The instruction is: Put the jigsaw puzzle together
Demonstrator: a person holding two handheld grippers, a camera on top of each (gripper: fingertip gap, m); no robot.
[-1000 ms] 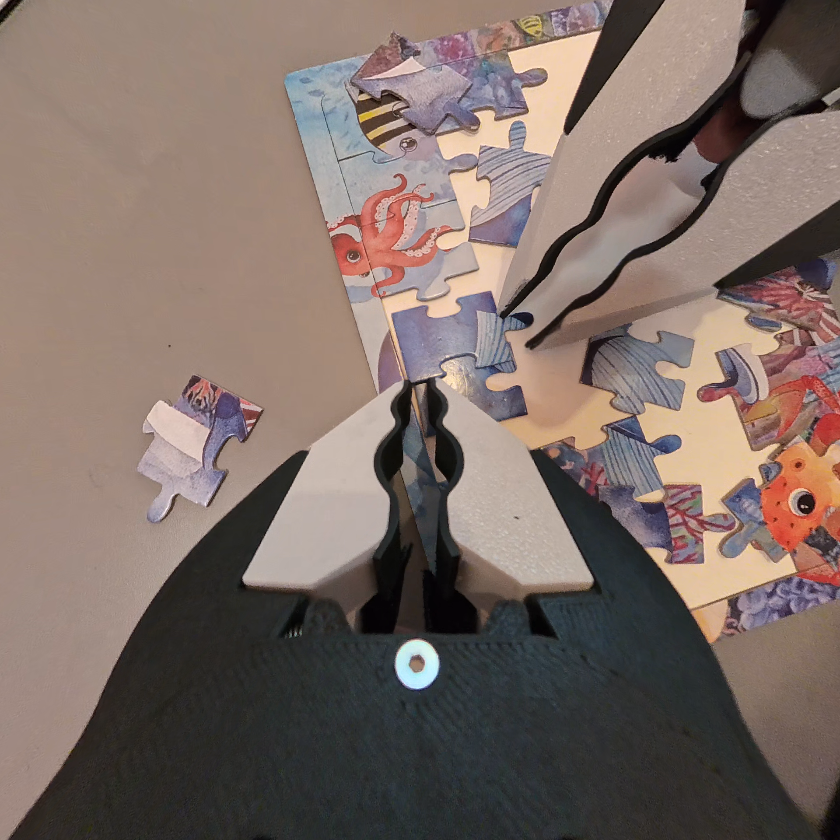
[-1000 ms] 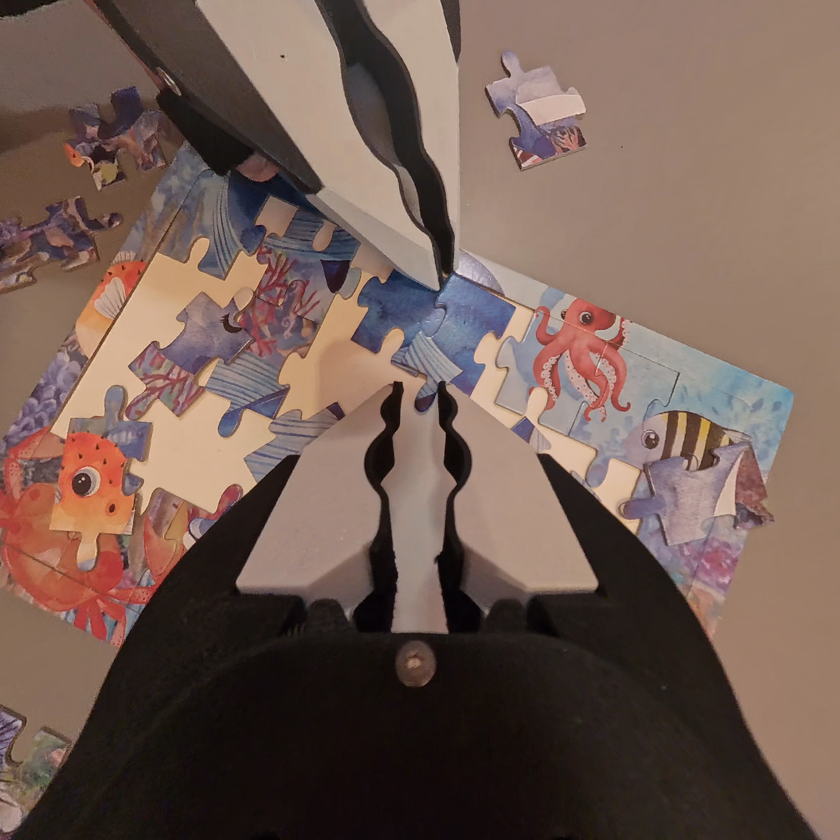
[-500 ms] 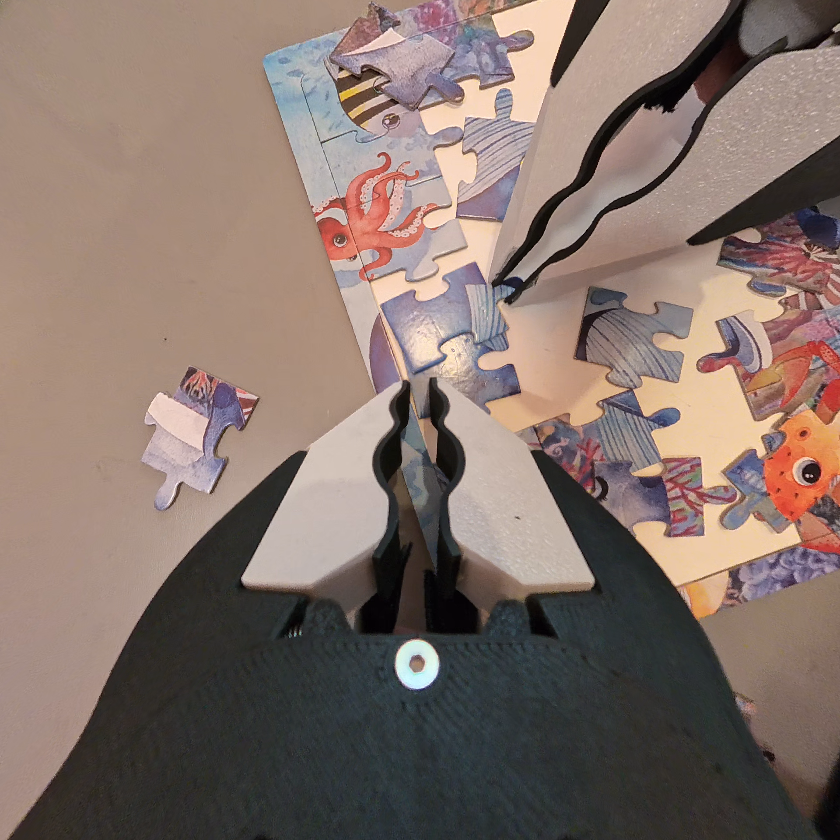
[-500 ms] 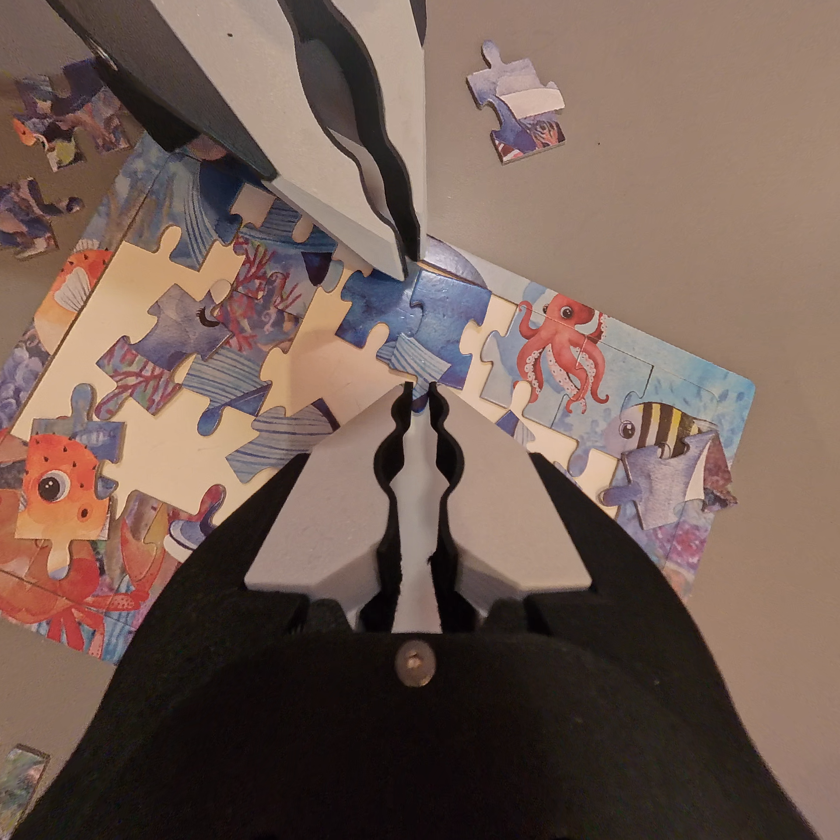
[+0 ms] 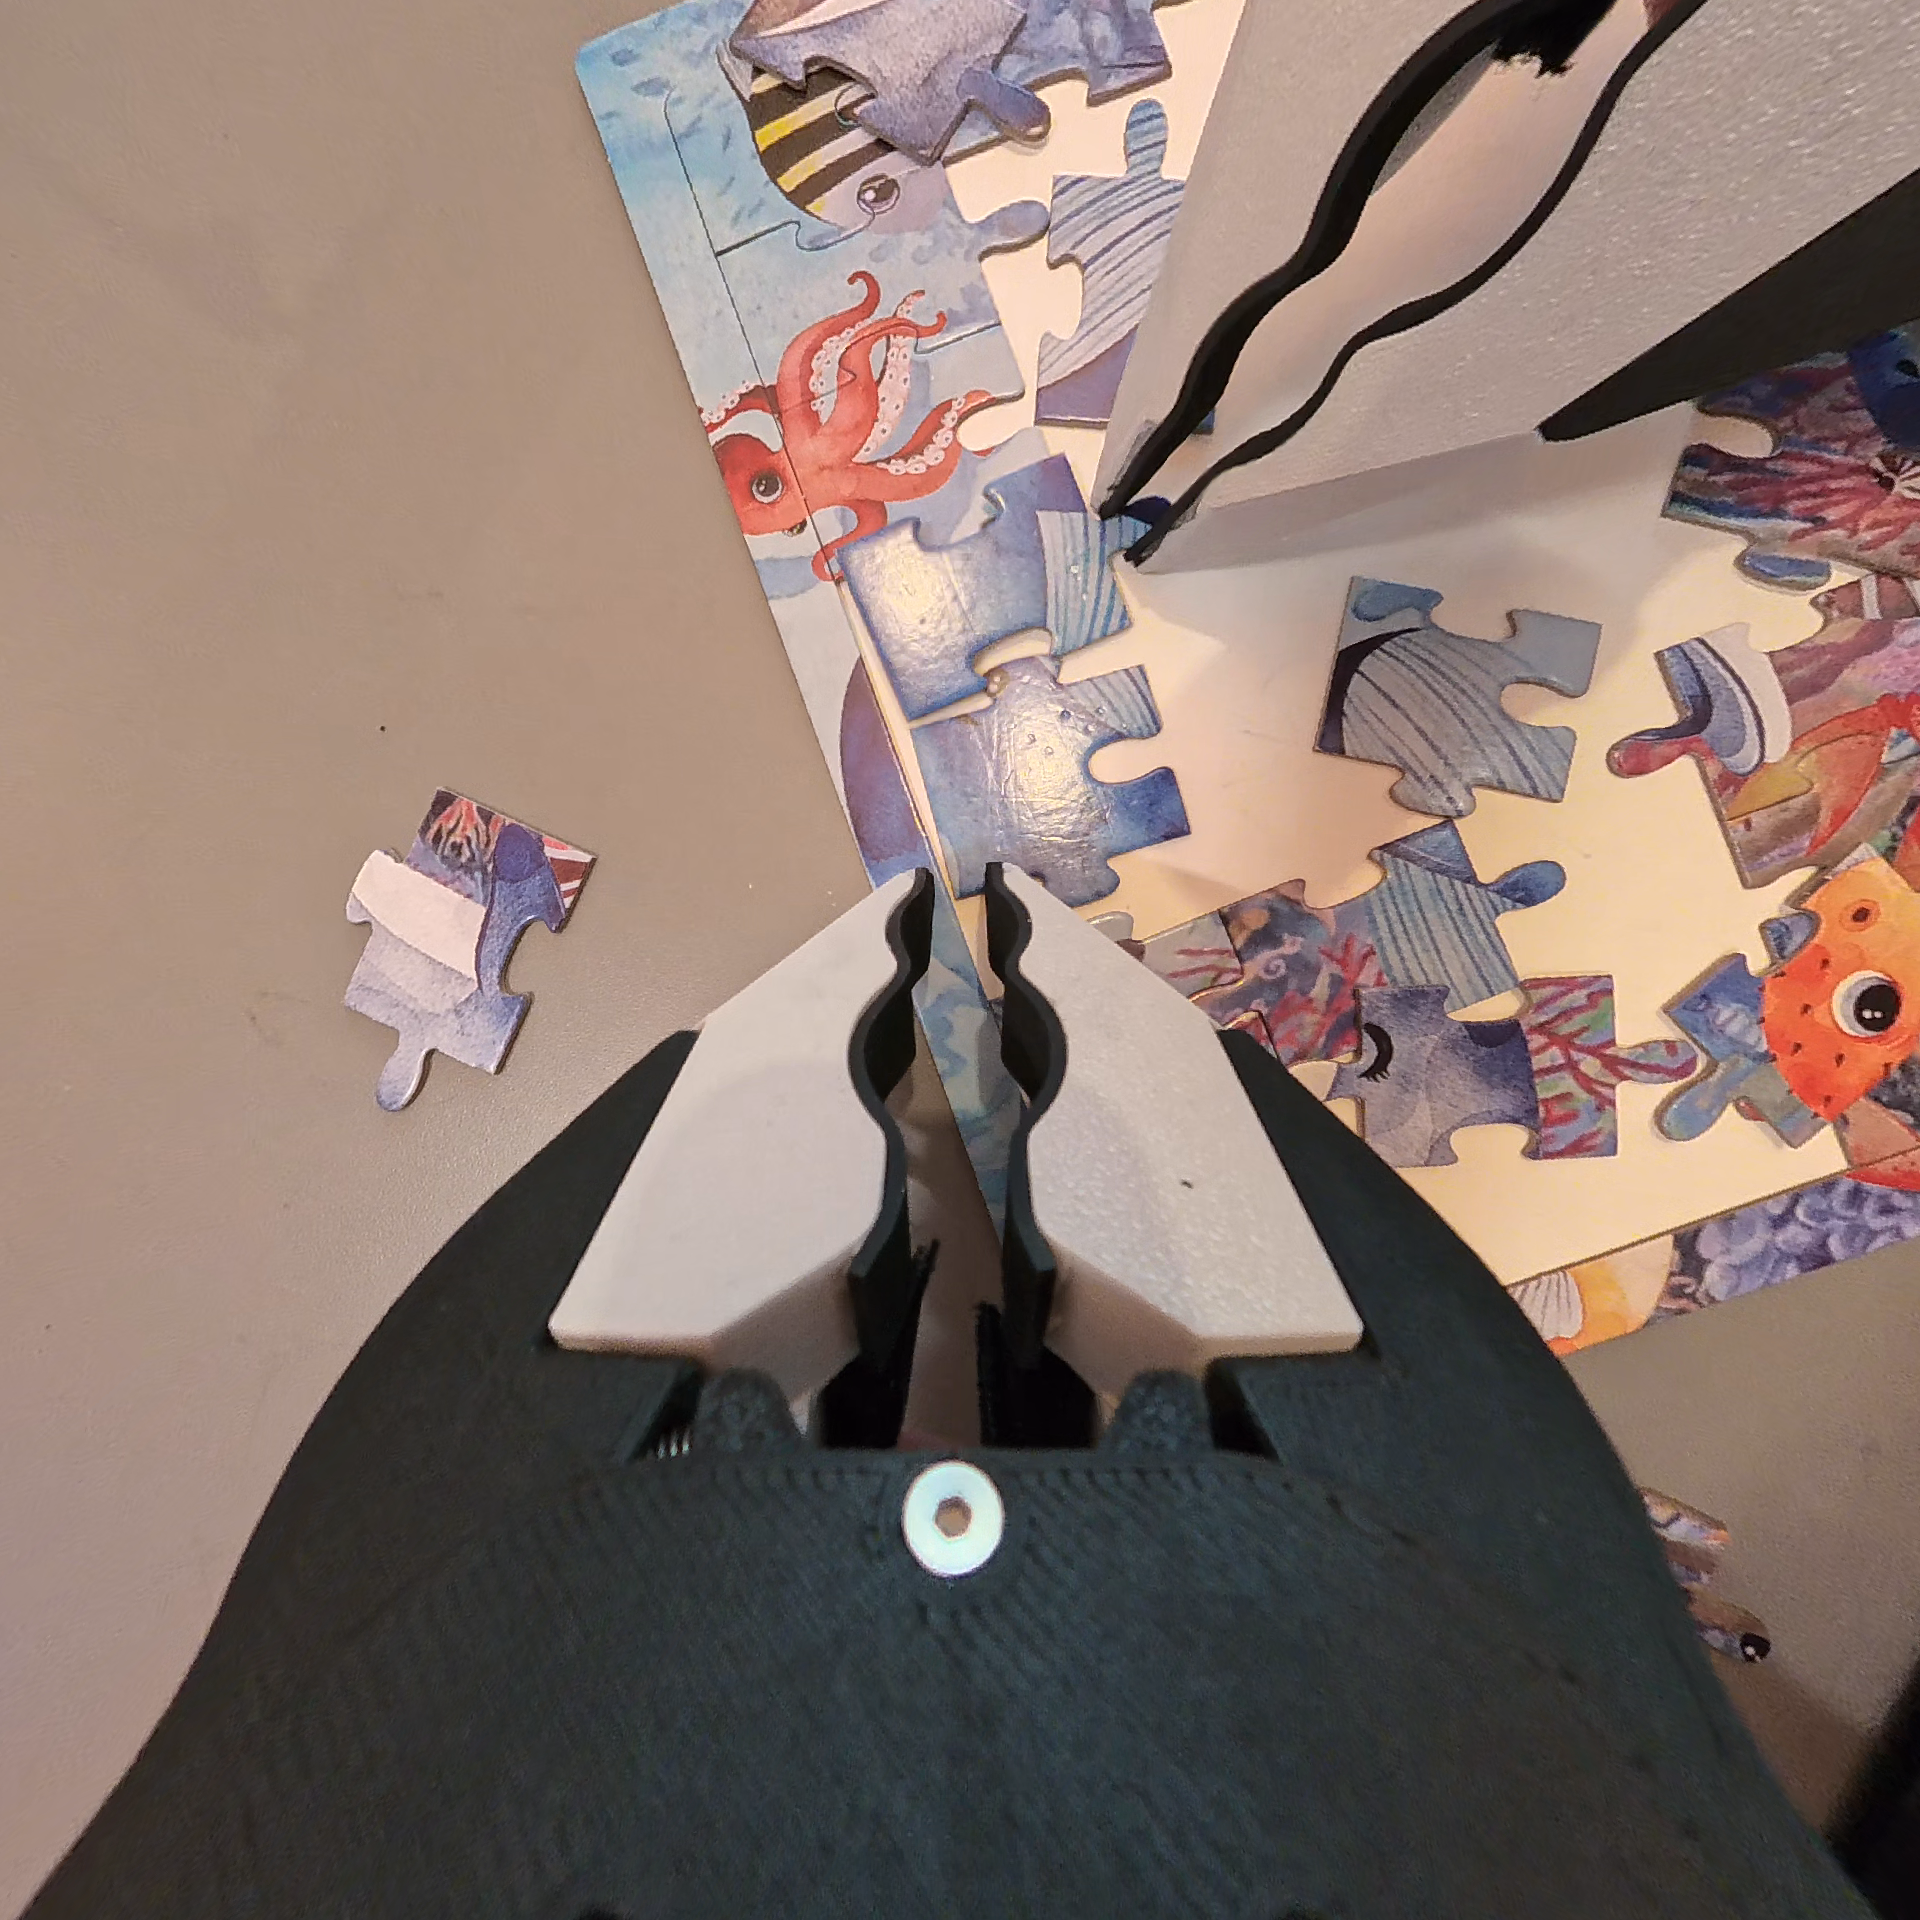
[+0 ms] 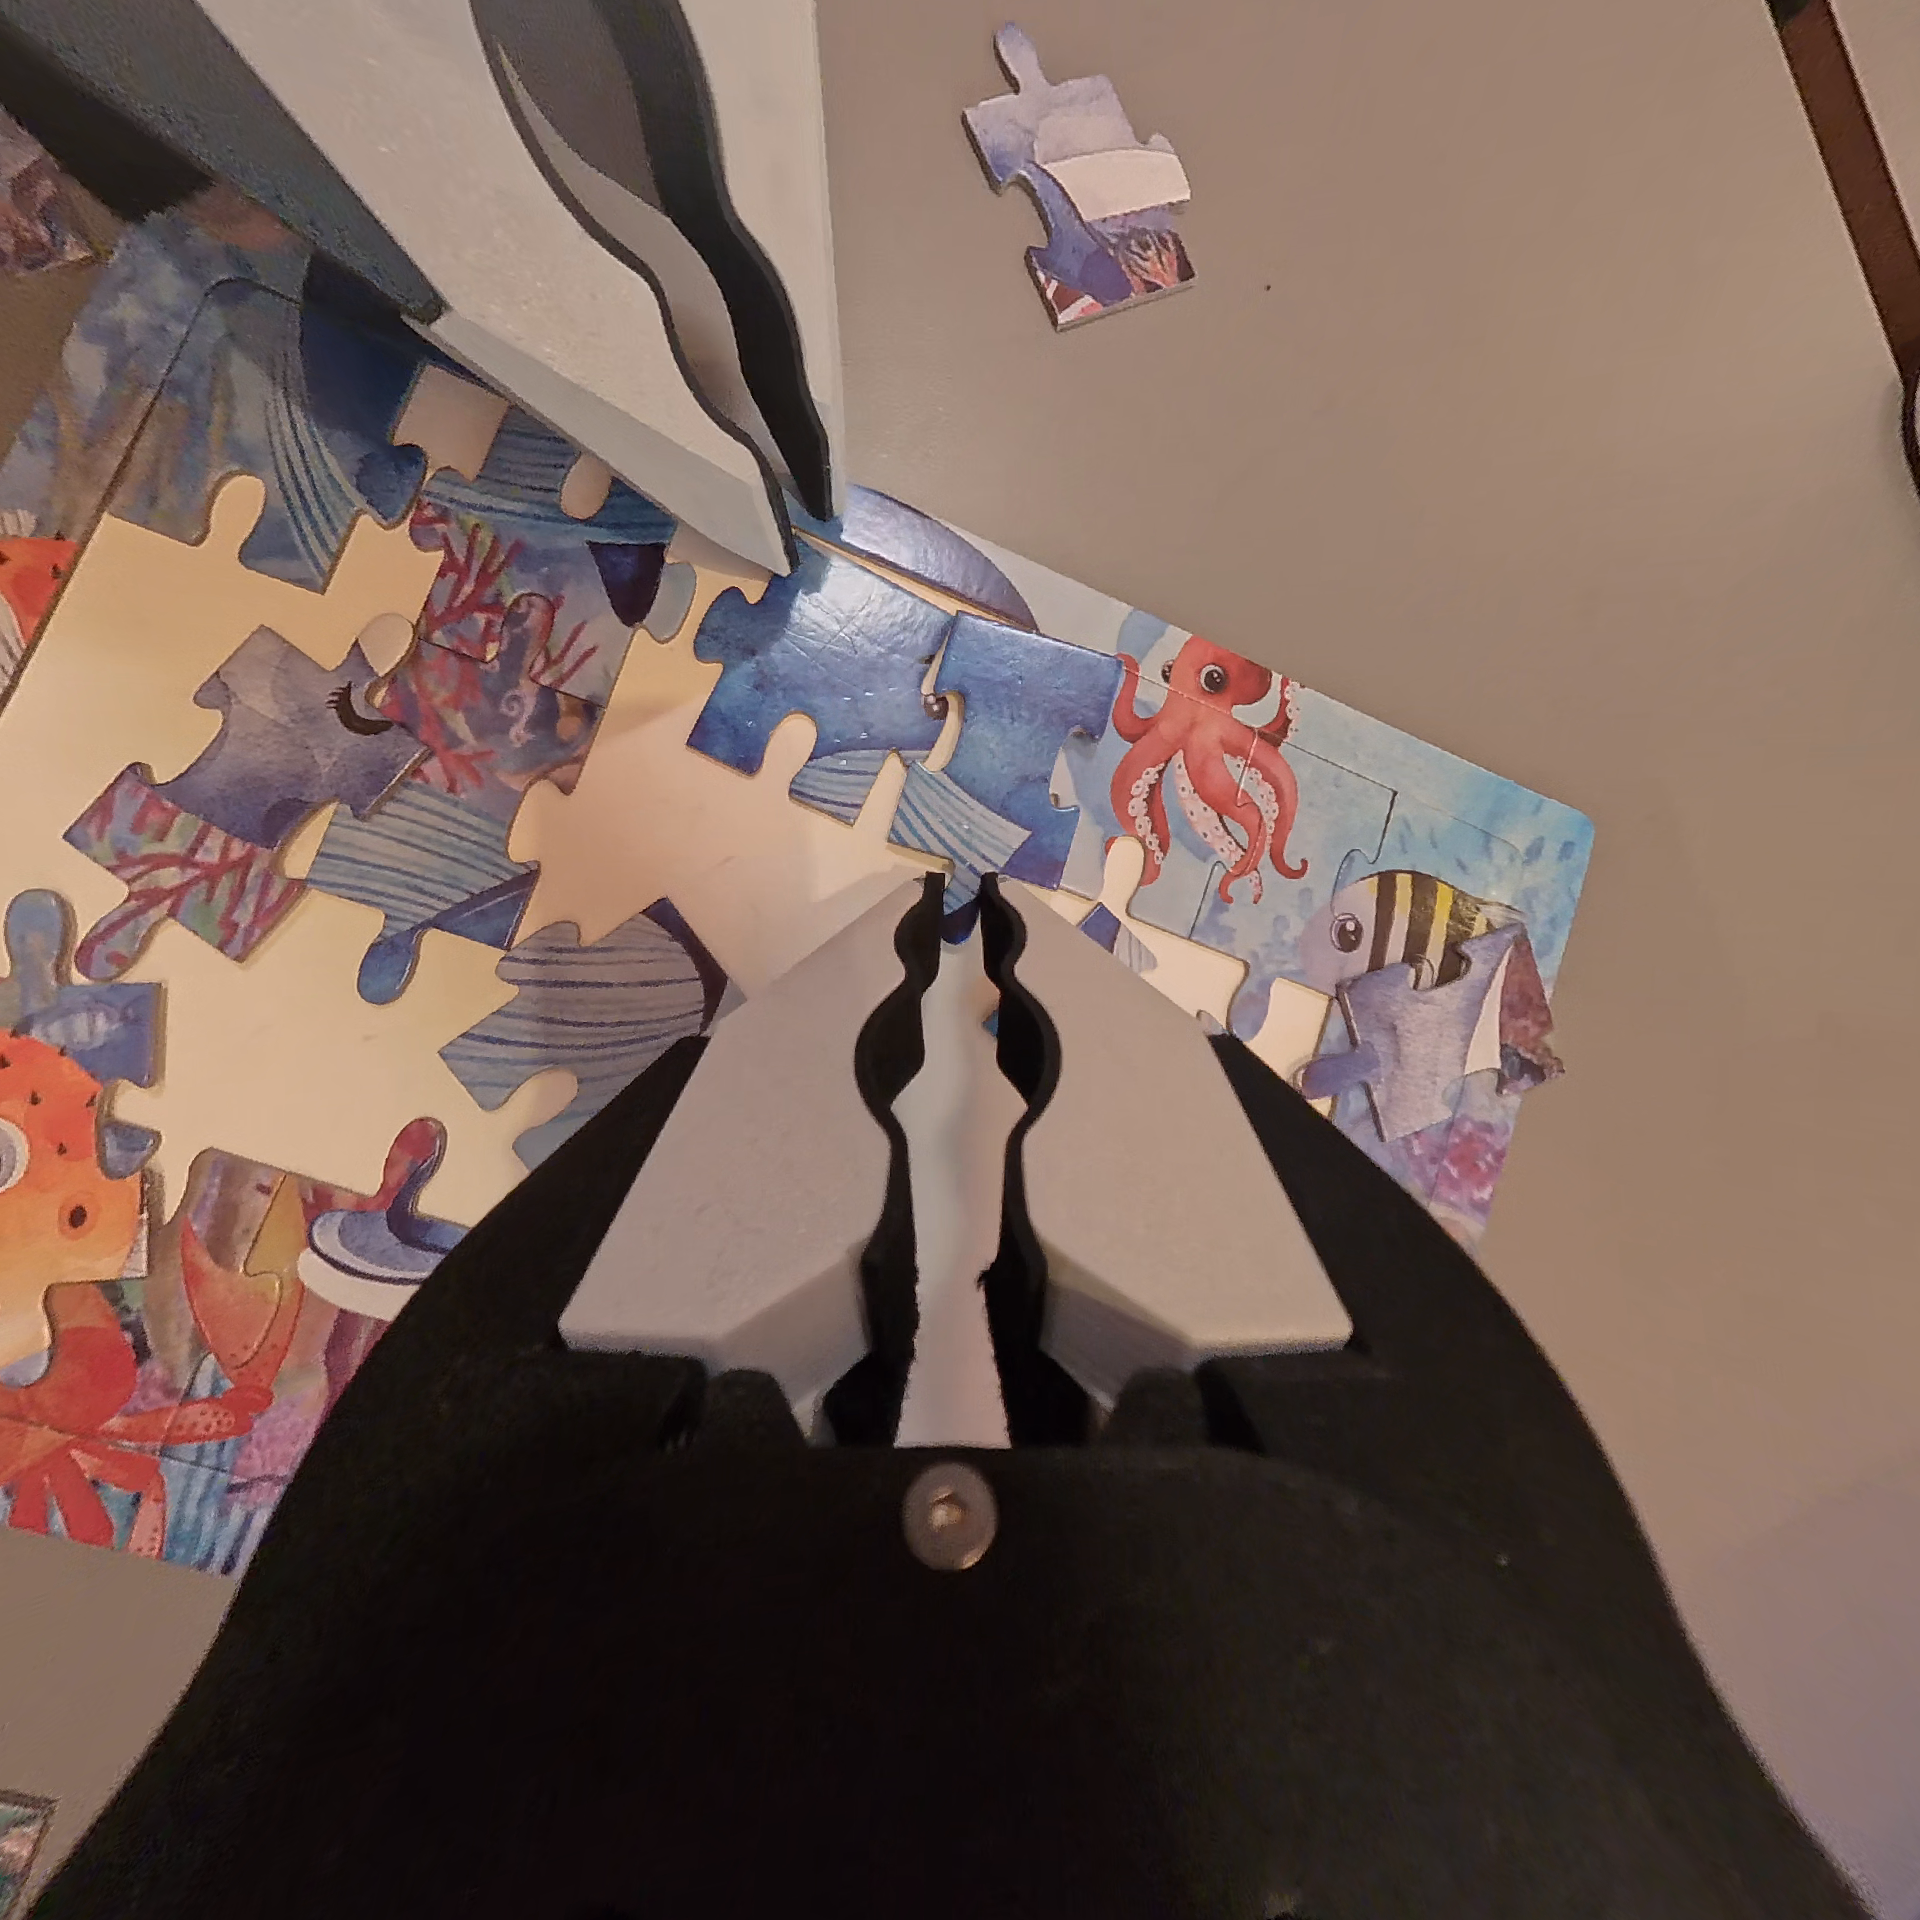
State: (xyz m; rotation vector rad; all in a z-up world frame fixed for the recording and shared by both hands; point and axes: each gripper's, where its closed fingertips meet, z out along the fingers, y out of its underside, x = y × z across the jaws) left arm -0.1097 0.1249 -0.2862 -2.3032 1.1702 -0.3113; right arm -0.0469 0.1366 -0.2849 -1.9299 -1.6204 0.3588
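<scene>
The puzzle tray [image 5: 665, 208] lies on a grey table, with an octopus [image 5: 831, 436] and a striped fish fitted along one side. Two joined dark-blue pieces [image 5: 935, 613] lie against the octopus piece and also show in the right wrist view [image 6: 821, 675]. My left gripper [image 5: 956, 883] is shut and empty, with its tips on the tray's edge beside the lower blue piece [image 5: 1018, 800]. It enters the right wrist view from above [image 6: 800, 530]. My right gripper [image 6: 956, 883] is shut, with its tips at the striped corner of the upper blue piece, and it shows in the left wrist view [image 5: 1127, 530].
A loose piece with peeling white paper [image 5: 457, 956] lies on the table outside the tray. Another peeling piece [image 6: 1423, 1029] sits over the striped fish. Several unplaced pieces [image 5: 1455, 707] lie on the cream tray floor, near a pufferfish [image 5: 1839, 1008]. More pieces [image 5: 1694, 1558] lie off the tray. There is about 7 centimetres between the tips of the two grippers.
The two joined blue pieces have slid against the octopus piece, closing the cream gap. My right gripper moved with them. My left gripper stayed on the tray's edge.
</scene>
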